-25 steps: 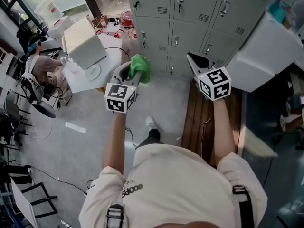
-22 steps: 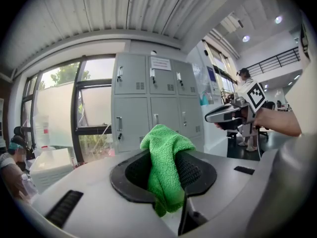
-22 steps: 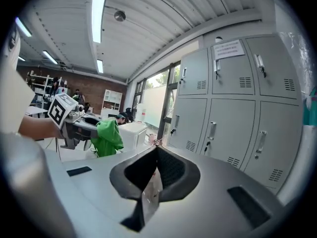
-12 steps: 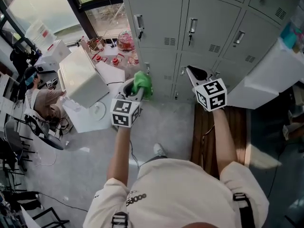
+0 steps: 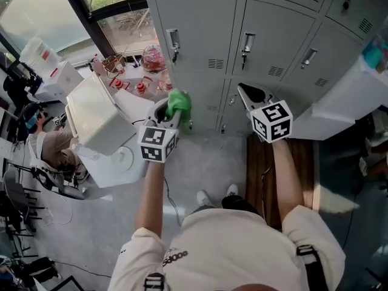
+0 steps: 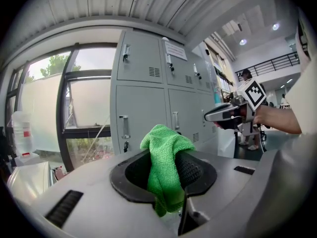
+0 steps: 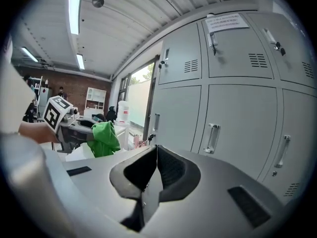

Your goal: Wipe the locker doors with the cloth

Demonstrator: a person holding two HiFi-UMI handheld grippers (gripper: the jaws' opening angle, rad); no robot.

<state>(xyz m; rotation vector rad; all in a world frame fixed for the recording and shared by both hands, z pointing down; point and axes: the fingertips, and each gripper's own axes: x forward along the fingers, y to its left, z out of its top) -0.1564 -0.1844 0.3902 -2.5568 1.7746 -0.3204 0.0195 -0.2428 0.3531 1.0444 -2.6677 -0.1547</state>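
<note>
A bank of grey locker doors [image 5: 200, 35] stands in front of me, each door with a handle and vents. My left gripper [image 5: 171, 107] is shut on a green cloth [image 5: 179, 103], held a short way off the lower left door. The cloth [image 6: 166, 167] bulges out between the jaws in the left gripper view, with the locker doors [image 6: 141, 103] behind it. My right gripper [image 5: 248, 94] is shut with nothing in it, raised near the middle doors. In the right gripper view its jaws [image 7: 155, 170] meet before the locker doors [image 7: 237, 128], and the cloth [image 7: 105, 138] shows at left.
A white table [image 5: 103, 126] with a white box stands at left, and a person [image 5: 51, 147] sits beyond it. Red items [image 5: 142, 71] lie on the floor by the window. A wooden board [image 5: 257, 168] lies on the floor at right, next to a white cabinet [image 5: 339, 102].
I have stepped closer to the lockers, so the doors fill more of the head view. Both grippers have kept their hold and pose, the green cloth still in the left one.
</note>
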